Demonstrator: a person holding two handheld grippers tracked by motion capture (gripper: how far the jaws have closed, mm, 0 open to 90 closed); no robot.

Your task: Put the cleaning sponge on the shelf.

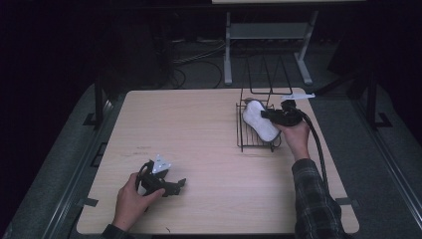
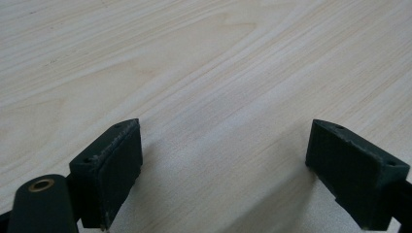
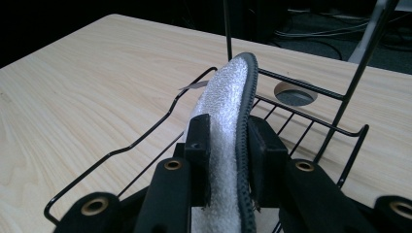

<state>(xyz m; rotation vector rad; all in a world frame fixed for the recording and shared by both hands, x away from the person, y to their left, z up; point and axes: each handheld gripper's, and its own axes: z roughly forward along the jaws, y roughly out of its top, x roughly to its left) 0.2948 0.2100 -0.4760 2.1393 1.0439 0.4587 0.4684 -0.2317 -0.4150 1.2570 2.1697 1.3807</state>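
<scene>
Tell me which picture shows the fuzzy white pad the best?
The right gripper view: the white pad is close up there, standing on edge between the right gripper jaws, with its fluffy face and dark stitched rim clear. The high view shows it small, over the wire rack. The left gripper view faces bare table.

Your white slipper (image 3: 224, 111) has a dark stitched edge. The wire rack (image 1: 244, 130) is black. Your tabletop (image 1: 199, 129) is pale woodgrain.
</scene>
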